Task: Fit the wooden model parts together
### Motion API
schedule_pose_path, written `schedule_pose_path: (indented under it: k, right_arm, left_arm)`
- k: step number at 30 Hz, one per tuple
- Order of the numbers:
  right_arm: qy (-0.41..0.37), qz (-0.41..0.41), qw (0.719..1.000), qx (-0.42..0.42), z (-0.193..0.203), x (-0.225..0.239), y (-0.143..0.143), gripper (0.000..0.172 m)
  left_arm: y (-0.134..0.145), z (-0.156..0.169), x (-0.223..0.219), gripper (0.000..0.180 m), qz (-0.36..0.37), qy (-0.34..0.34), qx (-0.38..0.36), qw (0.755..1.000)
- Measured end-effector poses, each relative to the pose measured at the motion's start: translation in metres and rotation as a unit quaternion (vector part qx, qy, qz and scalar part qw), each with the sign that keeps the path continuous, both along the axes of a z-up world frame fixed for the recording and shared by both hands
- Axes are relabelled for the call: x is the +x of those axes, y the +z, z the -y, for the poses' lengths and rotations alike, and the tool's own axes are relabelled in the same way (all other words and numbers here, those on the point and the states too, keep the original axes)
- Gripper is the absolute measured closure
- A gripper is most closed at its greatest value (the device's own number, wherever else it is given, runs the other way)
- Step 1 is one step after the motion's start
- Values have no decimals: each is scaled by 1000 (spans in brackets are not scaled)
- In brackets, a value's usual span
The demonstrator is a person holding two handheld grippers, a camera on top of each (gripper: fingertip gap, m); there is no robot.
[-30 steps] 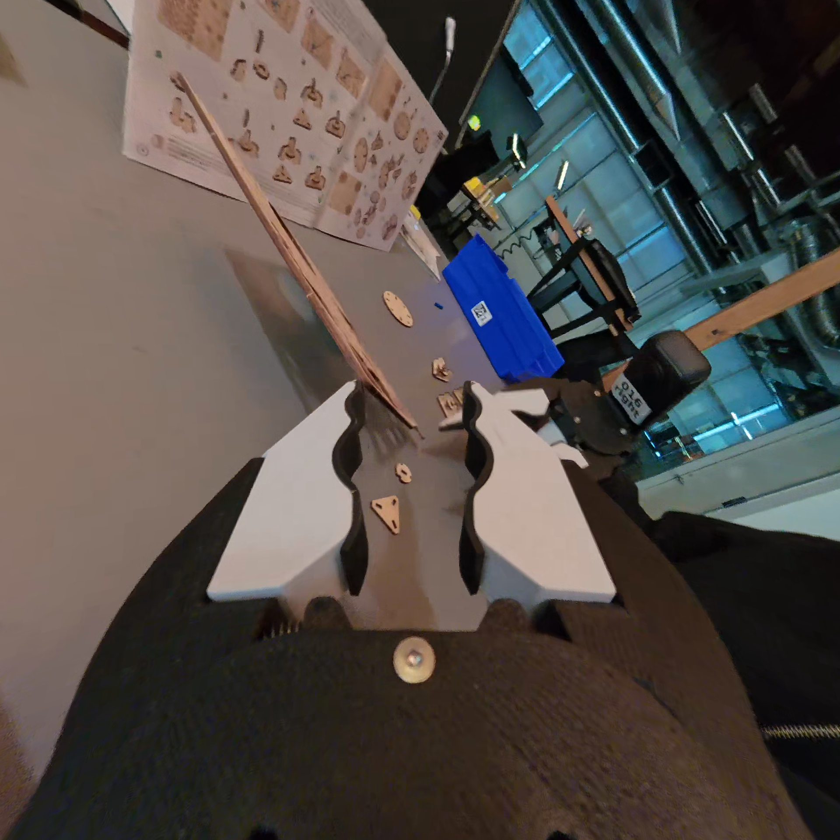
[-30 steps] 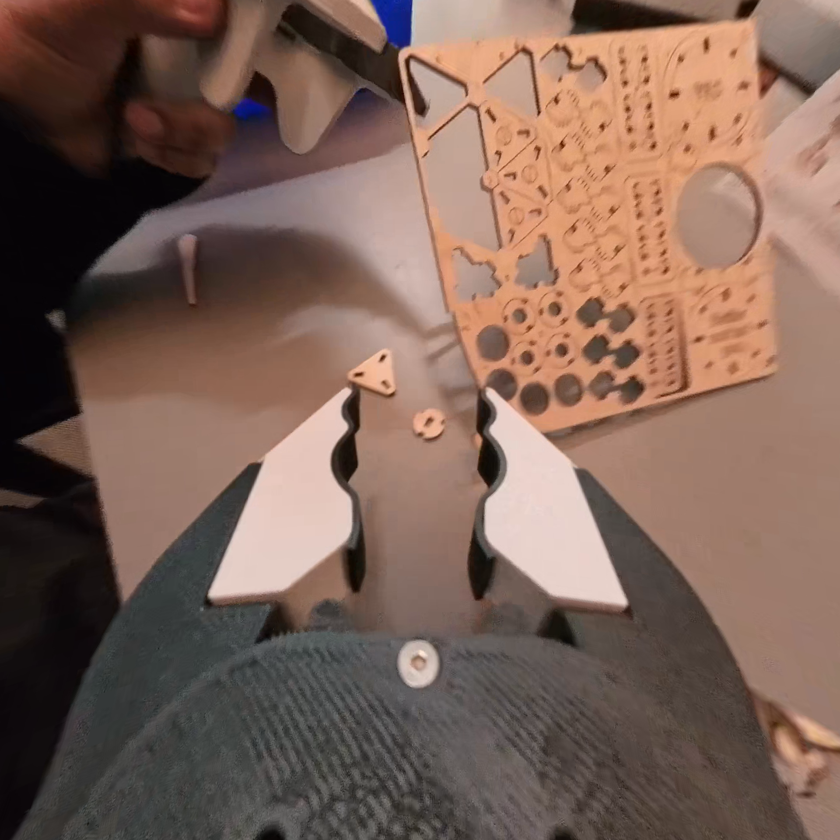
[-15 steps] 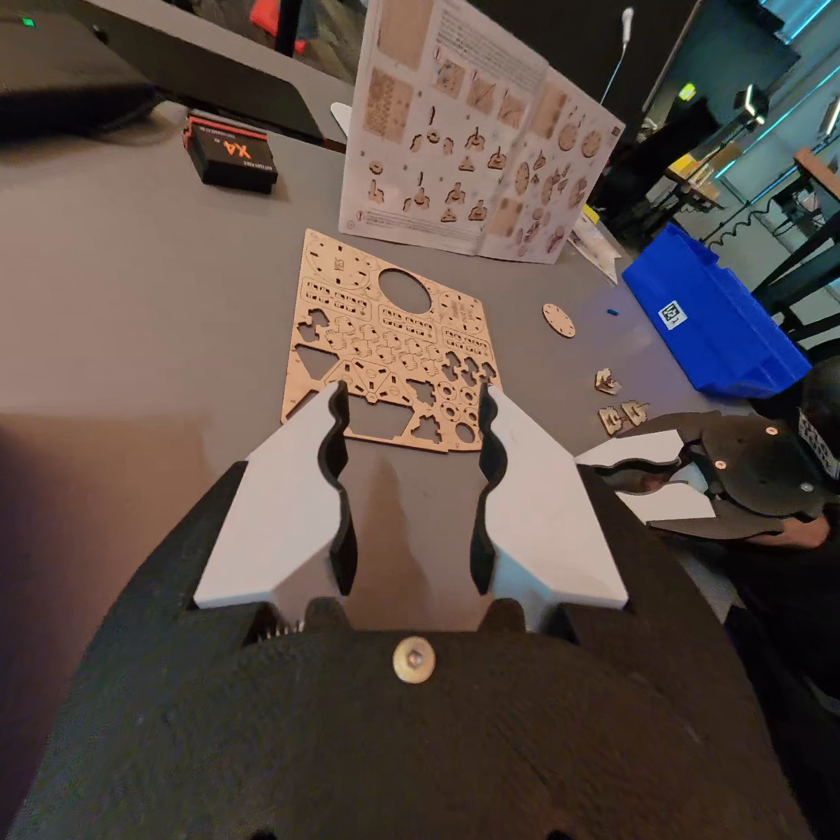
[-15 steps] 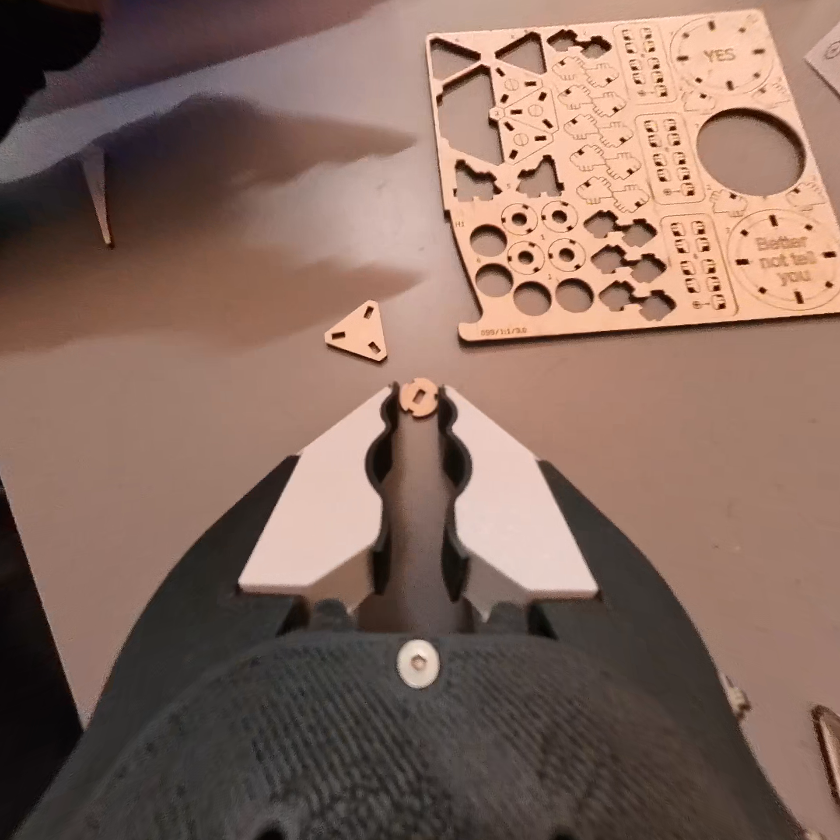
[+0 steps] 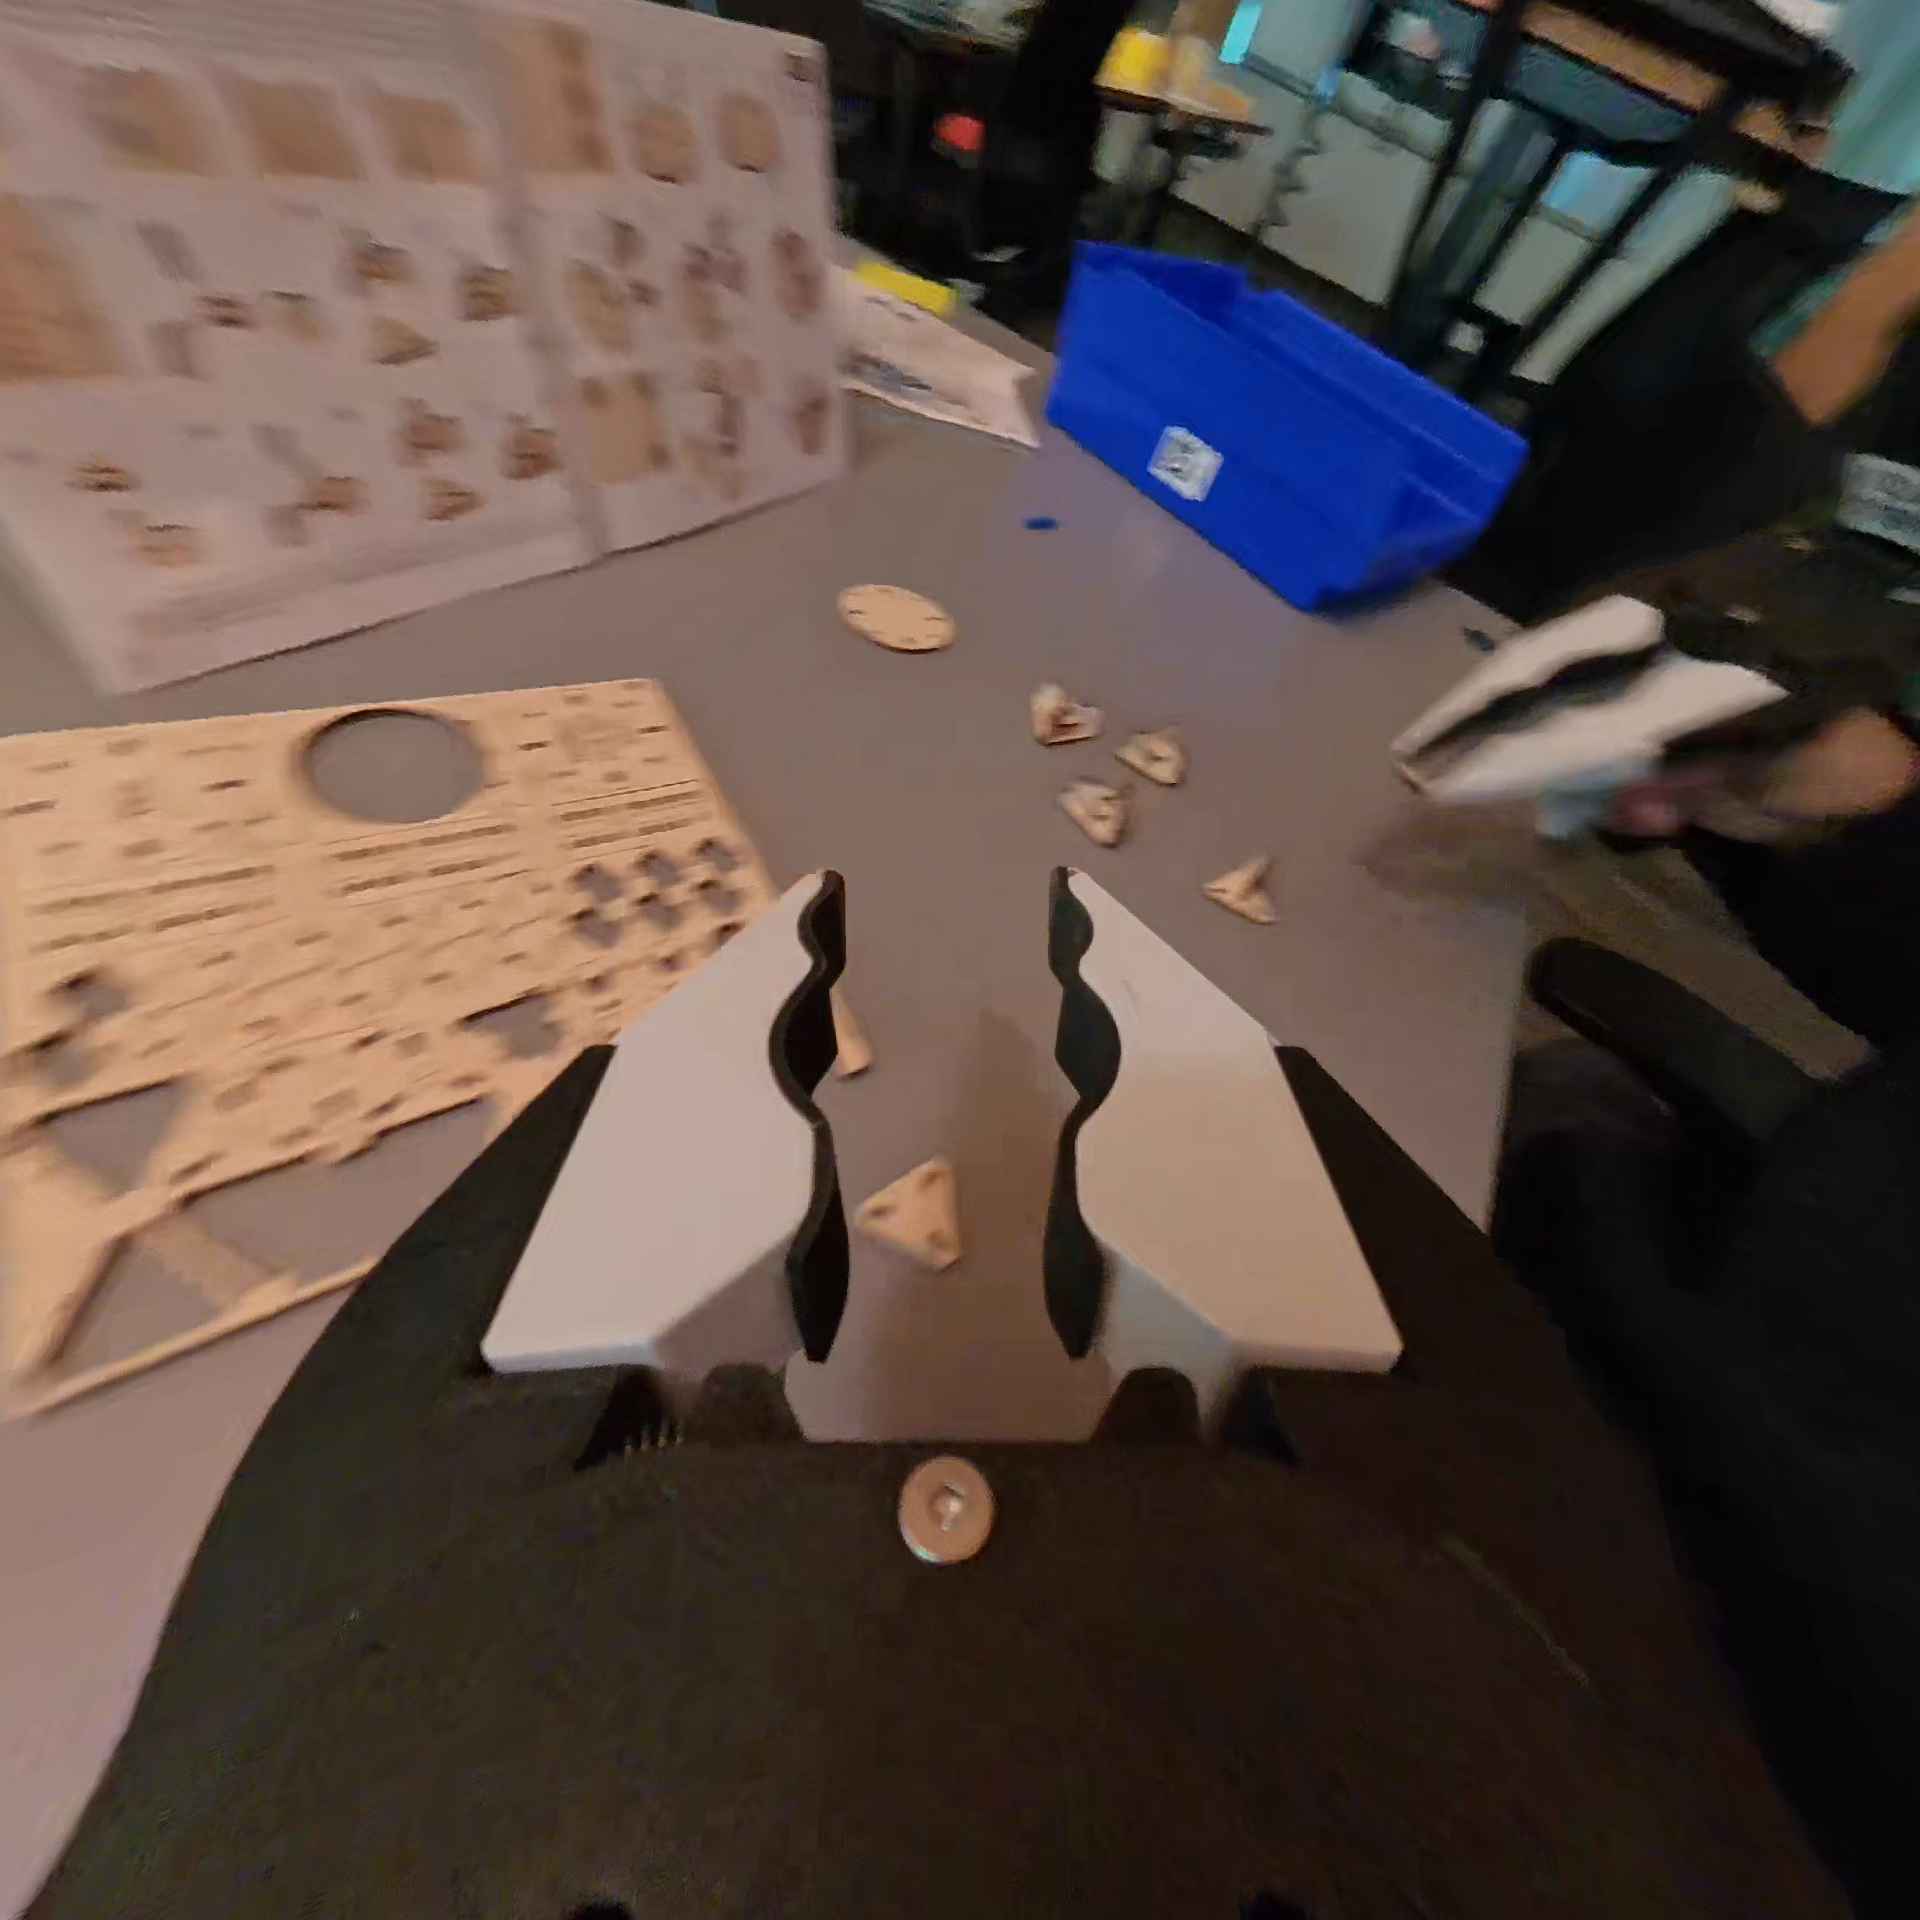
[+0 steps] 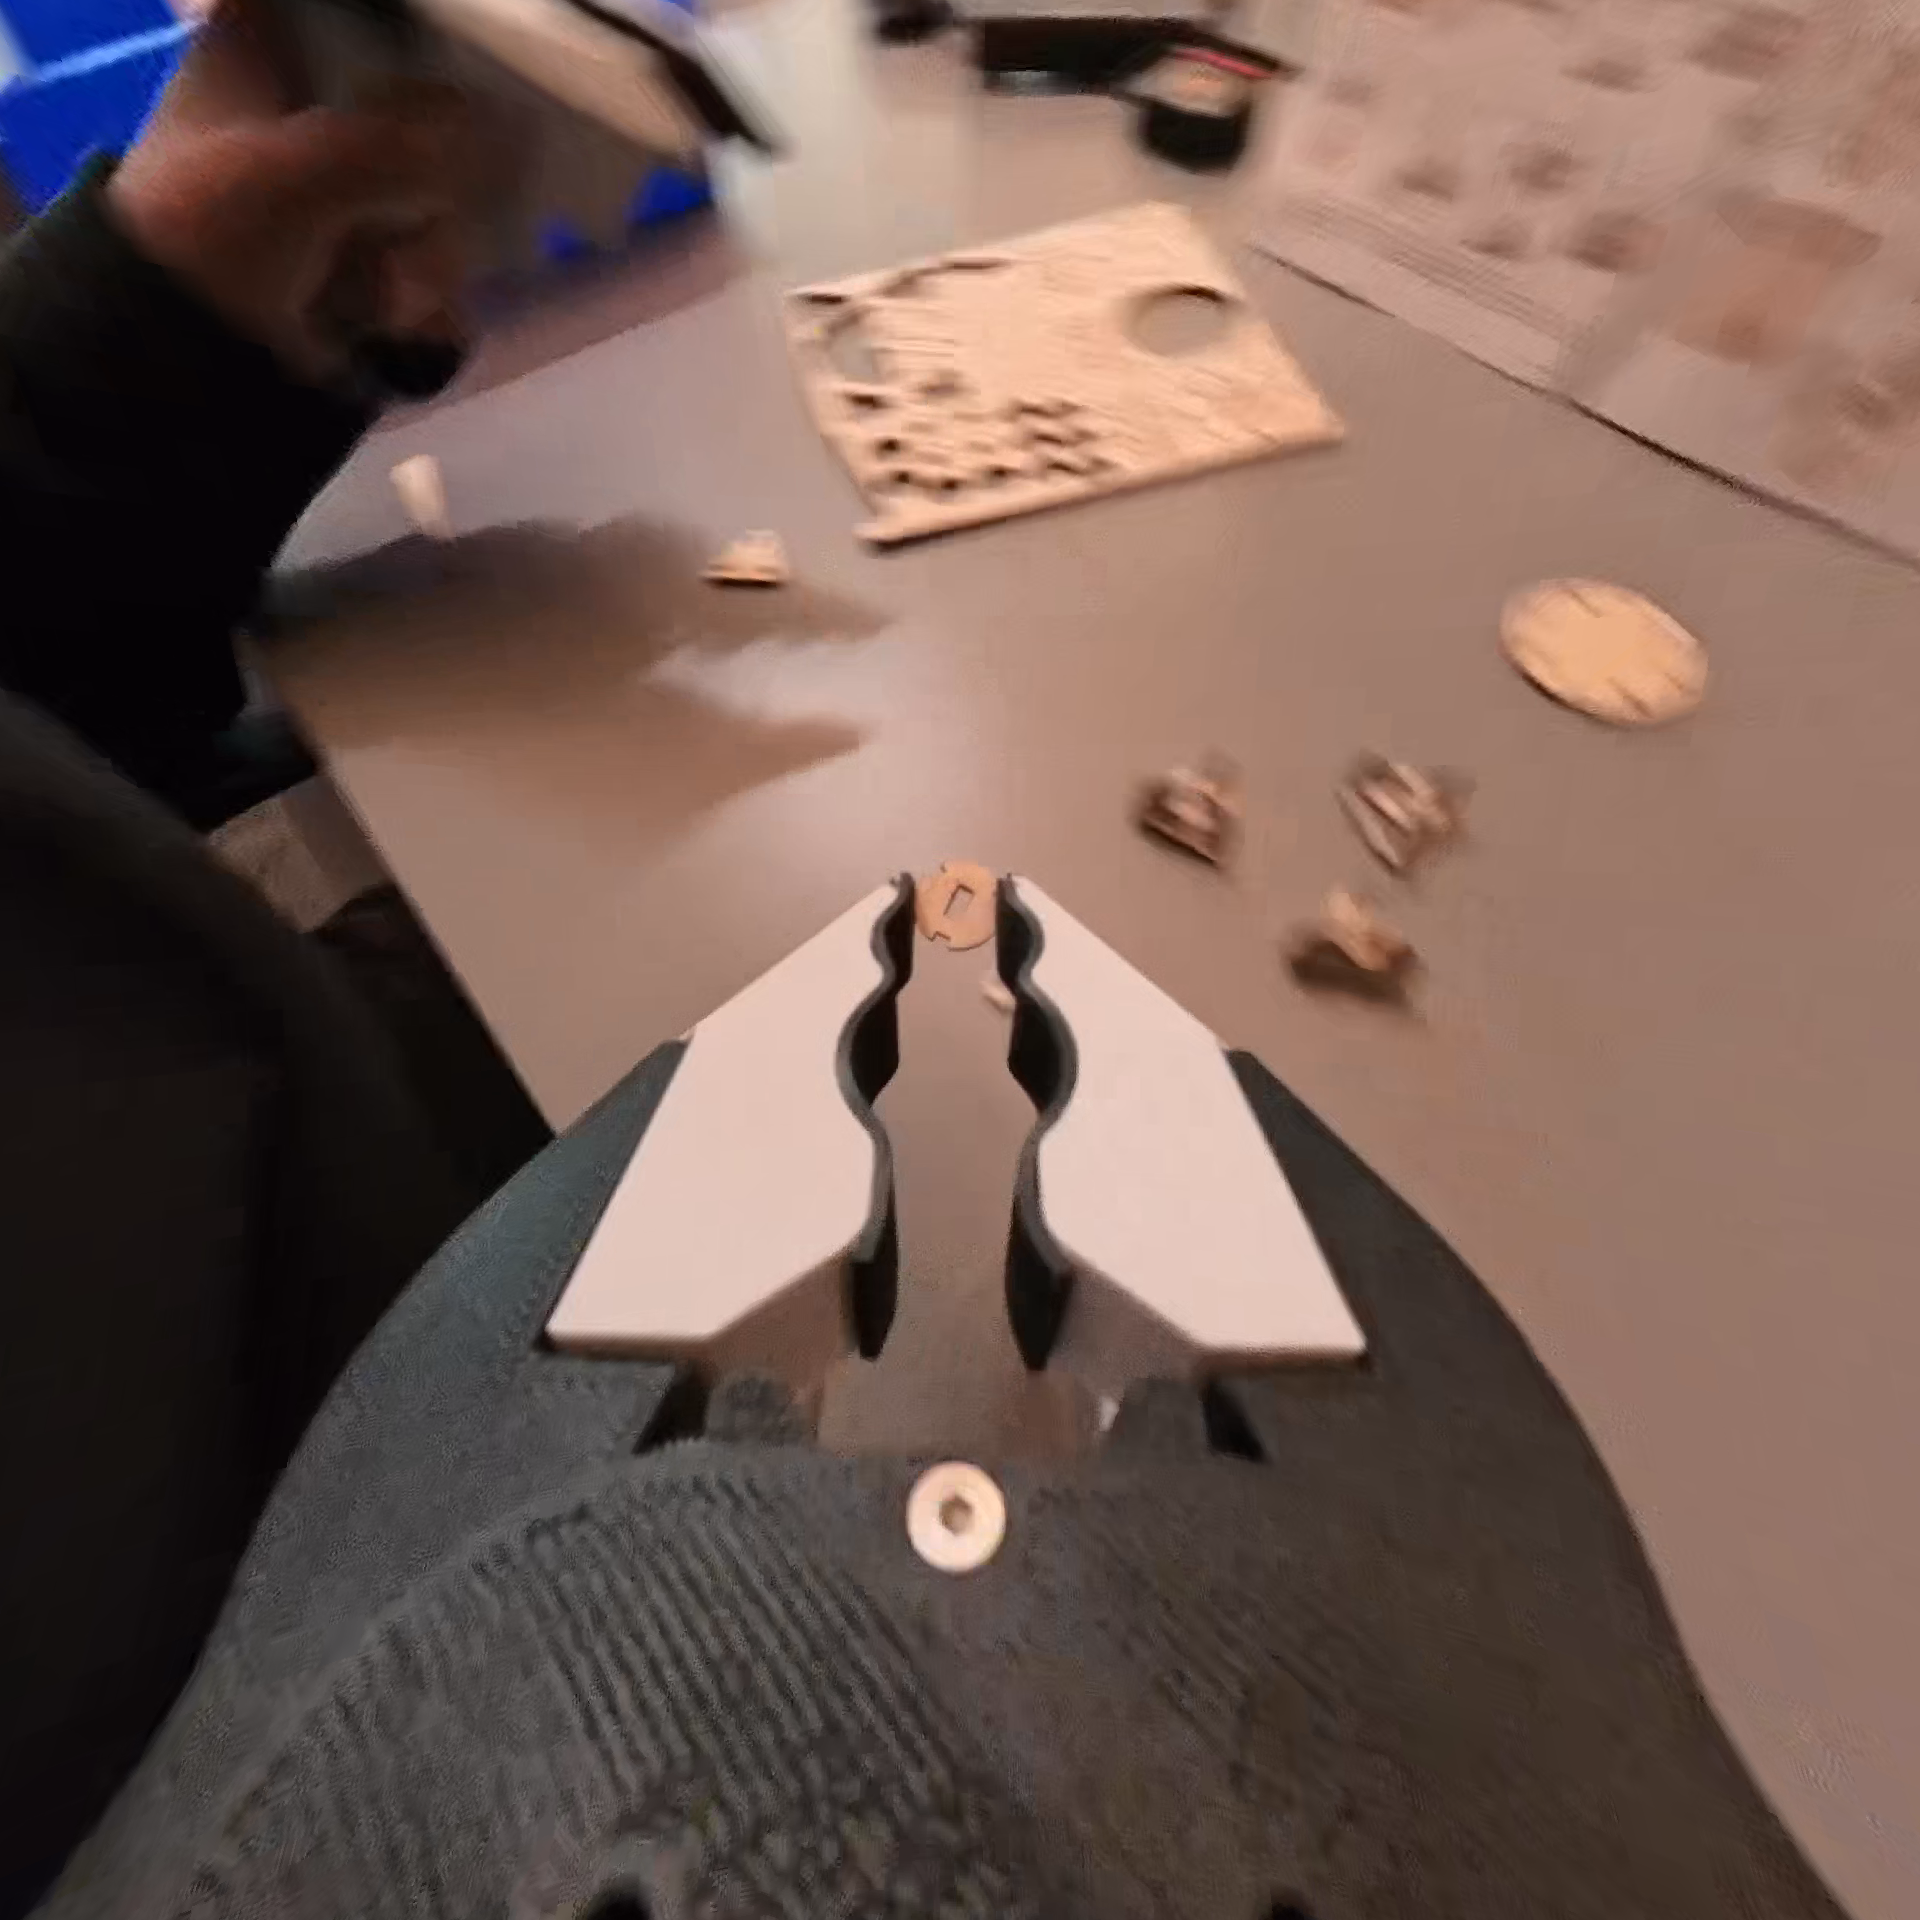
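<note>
My right gripper (image 6: 951, 888) is shut on a small round wooden disc (image 6: 956, 909) with a slot, pinched at the fingertips above the grey table (image 6: 1039, 675). It also shows at the right of the left wrist view (image 5: 1558, 717). My left gripper (image 5: 940, 883) is open with nothing between its pads. A flat wooden triangle (image 5: 912, 1210) lies on the table under its fingers, and a small wooden peg (image 5: 847, 1029) lies beside its left finger. The punched wooden sheet (image 5: 312, 914) lies flat to its left, and shows in the right wrist view (image 6: 1049, 384).
Several small assembled wooden pieces (image 5: 1096, 810) lie ahead, and in the right wrist view (image 6: 1351, 945). A larger wooden disc (image 5: 896, 618) lies beyond them. A blue bin (image 5: 1278, 436) stands at the back right. A folded instruction sheet (image 5: 416, 312) stands at the back left. The grippers' ends are close to 20 cm from one another. The flat wooden triangle (image 5: 912, 1210) lies some 10 cm from my left tips, 20 cm from my right tips. The right camera catches it too, in the right wrist view (image 6: 745, 549).
My left gripper let go of the wooden sheet, which now lies flat, and swung right. My right gripper shut on the small slotted disc, lifted it and carried it toward the small pieces.
</note>
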State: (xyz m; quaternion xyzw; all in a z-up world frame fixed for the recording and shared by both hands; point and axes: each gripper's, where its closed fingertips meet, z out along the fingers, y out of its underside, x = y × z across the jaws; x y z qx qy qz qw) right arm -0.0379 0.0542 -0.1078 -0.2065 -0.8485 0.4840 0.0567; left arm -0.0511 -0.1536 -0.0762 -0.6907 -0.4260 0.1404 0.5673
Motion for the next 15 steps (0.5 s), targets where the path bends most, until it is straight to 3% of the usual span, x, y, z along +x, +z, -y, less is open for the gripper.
schedule_pose_path:
  k: [2, 5, 9, 15]
  right_arm:
    - [-65, 42, 997, -20, -44, -19, -5, 158]
    - [-75, 54, 995, -50, -61, -20, -10, 158]
    - [-12, -3, 1000, 3, -36, -13, -33, 158]
    - [115, -65, 991, 23, 4, -12, -35, 157]
  left_arm:
    - [-3, -44, 5, 142, 7, -59, 17, 998]
    - [-24, -105, 13, 143, 43, -128, -2, 991]
    - [-54, -161, 18, 145, 76, -177, -59, 980]
    - [-69, -191, 11, 151, 86, -193, -78, 974]
